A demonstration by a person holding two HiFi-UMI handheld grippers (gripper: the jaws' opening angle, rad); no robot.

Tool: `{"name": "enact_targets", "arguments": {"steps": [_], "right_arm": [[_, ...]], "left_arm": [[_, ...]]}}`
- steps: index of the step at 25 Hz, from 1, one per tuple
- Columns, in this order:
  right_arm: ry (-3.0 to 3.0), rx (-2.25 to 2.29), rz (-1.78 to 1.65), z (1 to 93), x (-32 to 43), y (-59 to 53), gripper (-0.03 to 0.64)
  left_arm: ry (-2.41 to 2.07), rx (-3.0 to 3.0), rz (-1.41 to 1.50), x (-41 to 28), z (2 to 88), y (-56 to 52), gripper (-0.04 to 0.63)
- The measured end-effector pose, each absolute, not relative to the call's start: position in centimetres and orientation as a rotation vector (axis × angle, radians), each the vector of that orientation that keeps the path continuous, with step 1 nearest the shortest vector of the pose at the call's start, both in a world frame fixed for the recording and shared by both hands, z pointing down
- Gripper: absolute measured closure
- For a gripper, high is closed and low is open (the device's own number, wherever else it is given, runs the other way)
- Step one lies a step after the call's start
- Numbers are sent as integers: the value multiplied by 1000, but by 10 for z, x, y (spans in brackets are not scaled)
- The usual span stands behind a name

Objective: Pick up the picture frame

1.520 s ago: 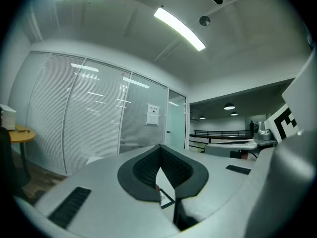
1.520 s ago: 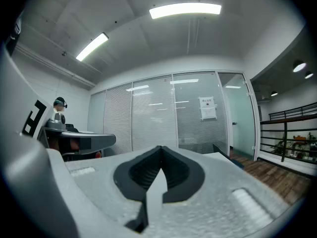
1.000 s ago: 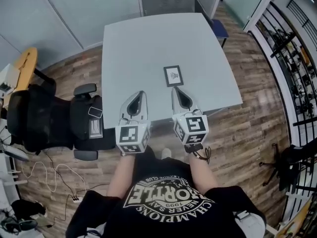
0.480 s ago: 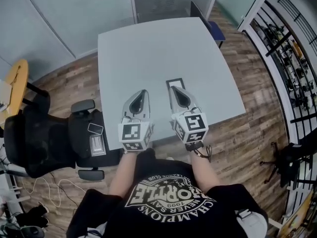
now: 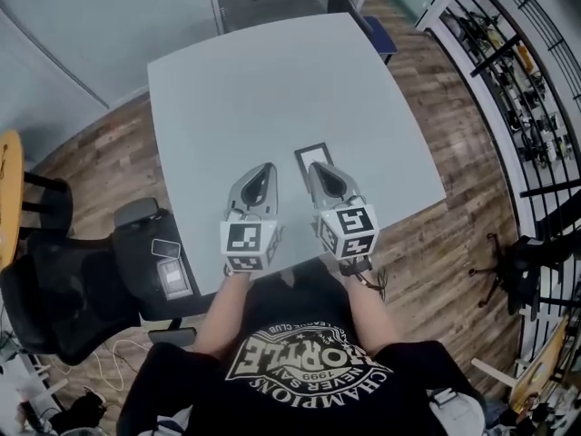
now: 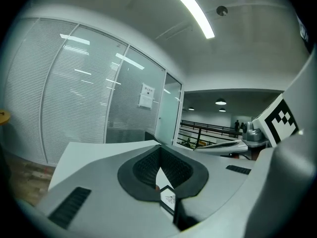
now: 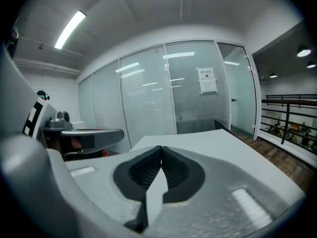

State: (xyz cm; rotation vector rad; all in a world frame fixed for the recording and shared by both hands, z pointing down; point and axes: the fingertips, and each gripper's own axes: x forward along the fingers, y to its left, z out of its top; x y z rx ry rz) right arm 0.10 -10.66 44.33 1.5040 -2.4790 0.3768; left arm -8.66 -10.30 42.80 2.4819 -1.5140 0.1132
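Currently, both grippers are held side by side above the near edge of the grey table (image 5: pixel 272 80). The left gripper (image 5: pixel 269 165) has its jaws together, tips meeting, with nothing between them. The right gripper (image 5: pixel 314 164) is likewise fully closed and empty.

The picture frame (image 5: pixel 311 153) lies flat on the near half of the table, roughly midway between the left and right edges. In the head view the right gripper's tips overlap the frame's near portion; contact cannot be determined. In the left gripper view the frame (image 6: pixel 168 198) shows through the gap below the closed tips.

Tabletop extends beyond the frame to the far edge and to both sides. A black office chair (image 5: pixel 73 289) stands beside the table's near left corner. Wooden floor (image 5: pixel 454 234) separates the right edge from a railing (image 5: pixel 526 107).
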Motion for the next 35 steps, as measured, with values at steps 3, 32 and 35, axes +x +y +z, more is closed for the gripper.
{"name": "enact_targets", "arguments": {"steps": [3,32,35], "right_arm": [[-2388,1494,415,480,24,-127,617],[-1818,1098,862,779,84,-246,26],[-1790,1082,871,791,83,-256,26]], "left_arm": [[-1477,2463,161,-72,456,-119,592],[-1255,2295,355,-9,631,-242,592],[-1256,2288,364,-11,640,-255,592]]}}
